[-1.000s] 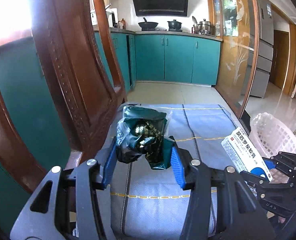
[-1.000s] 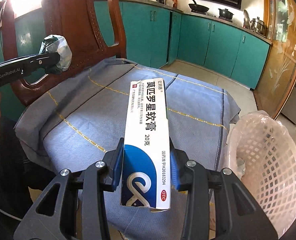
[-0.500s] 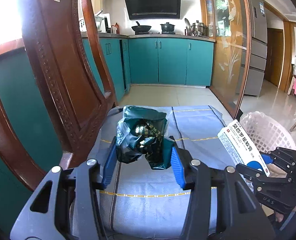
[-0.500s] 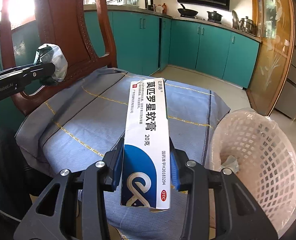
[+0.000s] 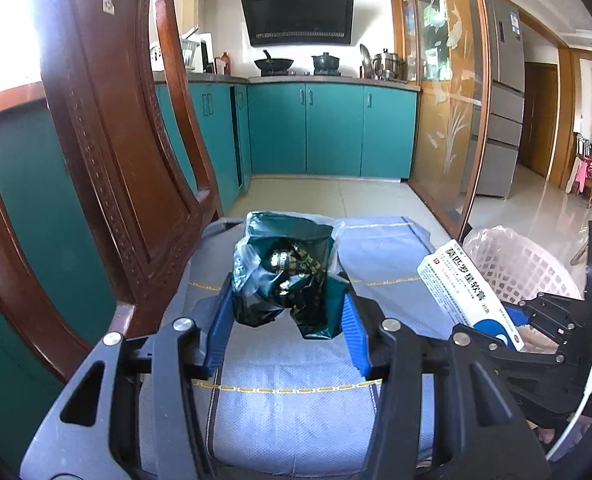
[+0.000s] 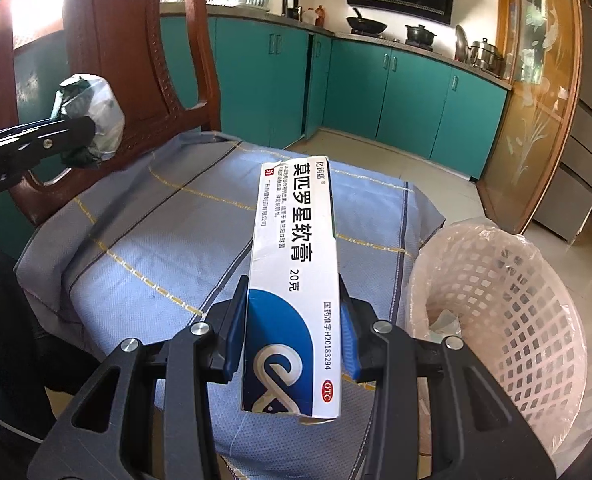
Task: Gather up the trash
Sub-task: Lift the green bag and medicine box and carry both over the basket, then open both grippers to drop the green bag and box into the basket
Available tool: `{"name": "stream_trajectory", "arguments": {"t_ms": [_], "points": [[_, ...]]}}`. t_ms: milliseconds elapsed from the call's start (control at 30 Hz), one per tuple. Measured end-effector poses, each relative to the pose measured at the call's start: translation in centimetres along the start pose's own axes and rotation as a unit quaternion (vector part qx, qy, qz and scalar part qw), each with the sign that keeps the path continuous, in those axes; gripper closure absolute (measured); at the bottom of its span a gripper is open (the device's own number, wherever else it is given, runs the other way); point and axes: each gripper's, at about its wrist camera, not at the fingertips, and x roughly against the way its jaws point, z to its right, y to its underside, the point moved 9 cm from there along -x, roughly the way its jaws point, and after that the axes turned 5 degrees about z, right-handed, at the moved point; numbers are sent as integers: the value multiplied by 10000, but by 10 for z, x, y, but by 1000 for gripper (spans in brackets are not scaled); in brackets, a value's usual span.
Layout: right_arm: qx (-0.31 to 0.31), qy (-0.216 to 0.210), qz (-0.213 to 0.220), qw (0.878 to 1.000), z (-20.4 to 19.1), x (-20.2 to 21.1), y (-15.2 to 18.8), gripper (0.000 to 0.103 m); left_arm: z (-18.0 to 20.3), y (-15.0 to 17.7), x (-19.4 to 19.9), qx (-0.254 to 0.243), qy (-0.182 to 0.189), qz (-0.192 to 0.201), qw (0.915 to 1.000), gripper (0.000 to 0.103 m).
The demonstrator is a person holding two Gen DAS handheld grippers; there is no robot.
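Observation:
My left gripper (image 5: pixel 288 312) is shut on a crumpled dark green wrapper (image 5: pixel 286 276) and holds it above the cloth-covered chair seat (image 5: pixel 296 400). From the right wrist view the wrapper (image 6: pixel 92 120) hangs at the far left. My right gripper (image 6: pixel 294 324) is shut on a white and blue medicine box (image 6: pixel 296 280), held above the seat's right side, just left of the lined white trash basket (image 6: pixel 507 304). The box (image 5: pixel 467 292) and basket (image 5: pixel 523 264) also show at the right of the left wrist view.
The carved wooden chair back (image 5: pixel 108 152) rises close on the left. A blue-grey cloth (image 6: pixel 156 248) covers the seat. Teal kitchen cabinets (image 5: pixel 331 128) and a glass partition (image 5: pixel 447 120) stand behind. A little trash lies in the basket's bottom (image 6: pixel 447 320).
Both grippers have moved back and up from the chair, each keeping its item. The right gripper has swung toward the basket, which now shows more fully.

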Motion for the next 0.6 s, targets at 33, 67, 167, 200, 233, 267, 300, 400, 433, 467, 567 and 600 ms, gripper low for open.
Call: {"name": "stream_trajectory", "arguments": {"t_ms": [33, 67, 167, 200, 233, 267, 300, 400, 433, 467, 567, 600], "points": [[-15, 12, -1, 10000, 1, 0, 0, 63, 2, -1, 3, -14, -1, 32, 10000, 53], [-23, 25, -7, 10000, 1, -1, 0, 63, 3, -2, 5, -29, 6, 71, 10000, 53], [15, 40, -54, 10000, -1, -4, 1, 63, 5, -4, 8, -46, 40, 126, 9999, 53], [47, 45, -80, 9999, -3, -5, 2, 63, 6, -4, 8, -69, 39, 130, 9999, 53], [67, 45, -92, 9999, -4, -6, 2, 63, 6, -4, 9, -88, 33, 130, 9999, 53], [83, 45, -102, 9999, -5, -6, 2, 63, 6, -4, 8, -95, 34, 128, 9999, 53], [95, 54, -107, 9999, -6, -7, 2, 63, 7, -3, 8, -88, 49, 118, 9999, 53], [51, 95, -5, 9999, -3, -4, -2, 63, 7, -1, 9, -78, 66, 111, 9999, 53], [20, 114, 47, 9999, -1, -2, -3, 63, 8, -1, 9, -81, 75, 111, 9999, 53], [-46, 140, 123, 9998, 3, 1, -6, 63, 8, -1, 9, -84, 87, 109, 9999, 53], [-233, 282, 380, 9986, 18, 14, -14, 63, 13, -4, 8, -73, 162, 113, 9998, 53], [-284, 352, 475, 9978, 25, 19, -16, 63, 16, -6, 7, -57, 238, 102, 9996, 53]]}}
